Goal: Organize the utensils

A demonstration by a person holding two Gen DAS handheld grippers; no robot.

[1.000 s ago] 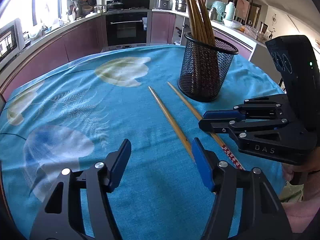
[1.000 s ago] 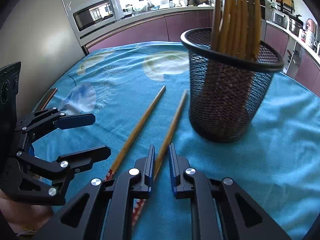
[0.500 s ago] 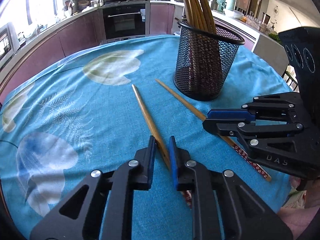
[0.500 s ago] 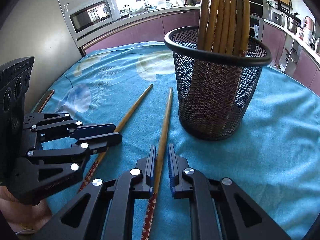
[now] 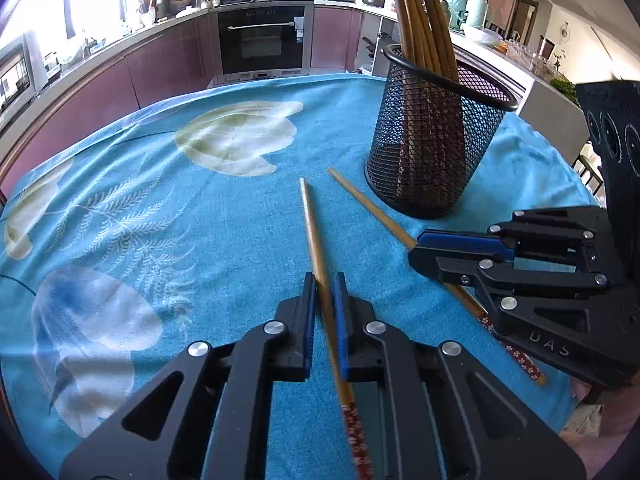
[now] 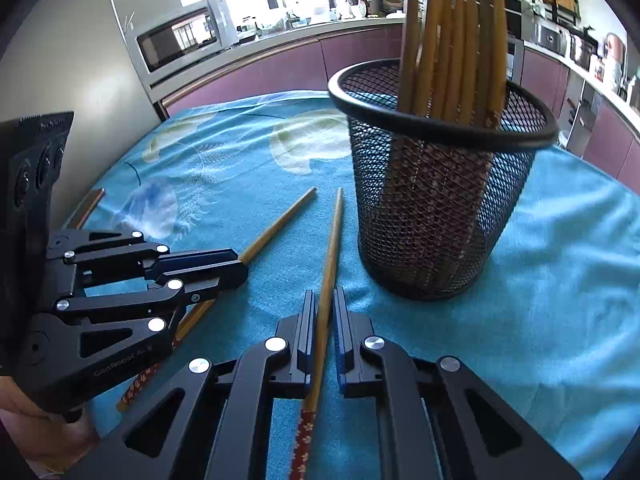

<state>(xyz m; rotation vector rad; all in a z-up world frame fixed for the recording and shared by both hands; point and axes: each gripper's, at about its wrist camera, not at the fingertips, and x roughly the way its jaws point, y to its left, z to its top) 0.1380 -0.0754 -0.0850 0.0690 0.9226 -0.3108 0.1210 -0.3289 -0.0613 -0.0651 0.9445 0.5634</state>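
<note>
1. Kitchen counters with purple cupboard doors run round the room, with a black oven (image 5: 264, 40) at the back and a microwave (image 6: 182, 40) by the window.
2. Up close is a round table under a blue tablecloth (image 5: 160, 208) with pale flower and leaf prints.
3. A black mesh cup (image 5: 432, 148) stands upright on the cloth, and a bunch of wooden chopsticks (image 6: 452, 36) sticks up out of it.
4. Two more chopsticks lie near the cup's foot. Each is light wood with a red flowery end.
5. The left gripper (image 5: 325, 308) is closed tight on the left chopstick (image 5: 312, 232), whose thin tip points away across the cloth.
6. The right gripper (image 6: 322, 320) is closed tight on the right chopstick (image 6: 334, 240), whose tip points at the spot just left of the cup.
7. The two grippers sit side by side, close to the near edge of the table.
8. Lots of bare cloth lies open to the left and far side; the cup is near the right side.
</note>
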